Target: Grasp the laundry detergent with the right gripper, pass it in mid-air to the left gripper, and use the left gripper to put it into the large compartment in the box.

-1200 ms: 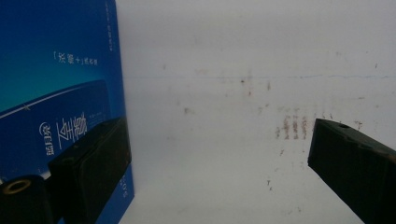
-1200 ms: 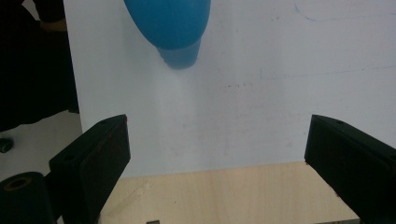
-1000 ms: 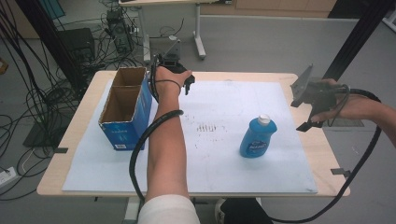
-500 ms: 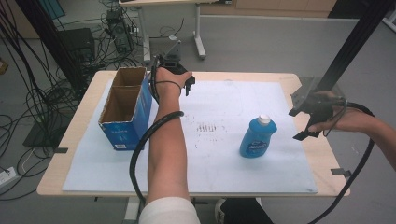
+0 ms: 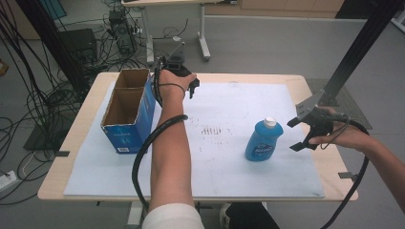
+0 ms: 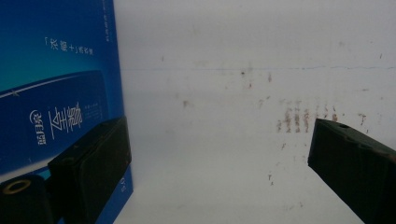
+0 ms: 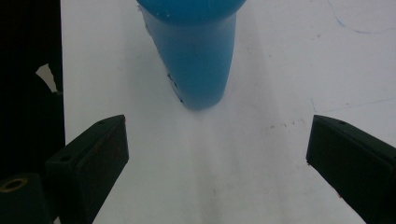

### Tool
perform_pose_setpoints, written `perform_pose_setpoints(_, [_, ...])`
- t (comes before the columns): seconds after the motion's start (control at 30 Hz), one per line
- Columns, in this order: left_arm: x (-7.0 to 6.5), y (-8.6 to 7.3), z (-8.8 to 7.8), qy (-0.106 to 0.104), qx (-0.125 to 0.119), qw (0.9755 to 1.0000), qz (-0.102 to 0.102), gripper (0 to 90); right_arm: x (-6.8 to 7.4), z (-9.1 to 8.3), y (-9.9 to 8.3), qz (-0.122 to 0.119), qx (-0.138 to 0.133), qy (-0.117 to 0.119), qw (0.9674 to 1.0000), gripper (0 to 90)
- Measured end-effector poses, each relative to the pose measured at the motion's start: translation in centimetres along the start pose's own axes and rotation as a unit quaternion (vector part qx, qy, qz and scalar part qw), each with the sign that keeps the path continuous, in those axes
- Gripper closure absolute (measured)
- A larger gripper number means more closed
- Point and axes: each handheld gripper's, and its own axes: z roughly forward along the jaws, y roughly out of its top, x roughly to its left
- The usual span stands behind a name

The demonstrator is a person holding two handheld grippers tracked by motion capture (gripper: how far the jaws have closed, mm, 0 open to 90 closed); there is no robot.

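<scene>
Holding my right gripper (image 5: 297,135) beside the blue bottle (image 5: 261,140), apart from it, jaws spread wide and empty. My left gripper (image 6: 219,154) hangs by the blue box (image 5: 129,110), jaws wide over the white mat (image 5: 229,162).

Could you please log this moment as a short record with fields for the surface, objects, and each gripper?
surface: wooden table covered by a white sheet with small brown stains
box: open blue cardboard box, two compartments, at the sheet's left edge
bottle: blue plastic bottle with a white cap, upright, right of centre
left gripper: jaws open, beside the box's far right corner, holding nothing
right gripper: jaws open, just right of the bottle, aimed at it, not touching it
</scene>
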Motion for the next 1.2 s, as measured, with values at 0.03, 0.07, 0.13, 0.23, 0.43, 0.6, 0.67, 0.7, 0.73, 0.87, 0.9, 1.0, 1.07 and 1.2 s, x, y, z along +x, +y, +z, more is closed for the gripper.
perform_pose_setpoints(0.03, [0.0,0.0,0.0,0.0,0.0,1.0,-0.001,6.5,0.0,0.2,-0.1,0.002,-0.006,0.0,1.0,5.5])
perform_pose_setpoints(0.07, [0.0,0.0,0.0,0.0,0.0,1.0,-0.001,6.5,0.0,0.2,-0.1,0.002,-0.006,0.0,1.0,5.5])
perform_pose_setpoints(0.13, [0.2,0.0,0.0,0.001,0.001,1.0,0.0,6.5,0.1,0.7,-0.4,0.008,-0.021,0.005,0.9997,5.1])
perform_pose_setpoints(0.23, [0.3,-0.1,0.2,0.0,0.002,1.0,-0.003,6.5,0.2,1.3,-0.6,0.011,-0.035,0.009,0.9993,4.7])
perform_pose_setpoints(0.43, [0.2,0.0,0.3,0.0,0.003,1.0,0.0,6.4,0.4,2.3,-0.7,0.01,-0.059,0.011,0.9982,4.2])
perform_pose_setpoints(0.6, [0.1,0.0,0.3,0.0,0.003,1.0,0.001,6.4,0.6,2.6,-0.6,0.006,-0.077,0.003,0.997,3.6])
perform_pose_setpoints(0.67, [0.0,0.0,0.3,0.001,0.003,1.0,0.001,6.4,0.7,2.7,-0.6,0.008,-0.098,0.005,0.9952,3.7])
perform_pose_setpoints(0.7, [0.0,0.0,0.3,0.001,0.003,1.0,0.001,6.4,0.7,2.7,-0.6,0.008,-0.098,0.005,0.9952,3.7])
perform_pose_setpoints(0.73, [0.0,0.0,0.3,0.001,0.004,1.0,0.001,6.4,0.7,2.8,-0.7,0.009,-0.1,0.003,0.9949,3.5])
perform_pose_setpoints(0.87, [0.0,0.0,0.3,0.003,0.004,1.0,0.002,6.4,0.8,3.5,-1.1,0.013,-0.118,0.002,0.9929,3.5])
perform_pose_setpoints(0.9, [-0.1,0.0,0.3,0.002,0.005,1.0,0.001,6.4,0.8,3.7,-1.2,0.016,-0.12,0.002,0.9926,3.4])
perform_pose_setpoints(1.0, [-0.2,0.1,0.3,0.003,0.004,1.0,0.002,6.4,0.9,4.1,-1.3,0.018,-0.129,0.003,0.9915,3.4])
perform_pose_setpoints(1.07, [-0.3,0.1,0.3,0.004,0.004,1.0,0.003,6.4,0.9,4.2,-1.3,0.02,-0.138,0.004,0.9902,3.3])
perform_pose_setpoints(1.2, [-0.4,0.1,0.3,0.004,0.005,1.0,0.004,6.4,0.9,4.5,-1.3,0.021,-0.151,0.003,0.9883,2.9])
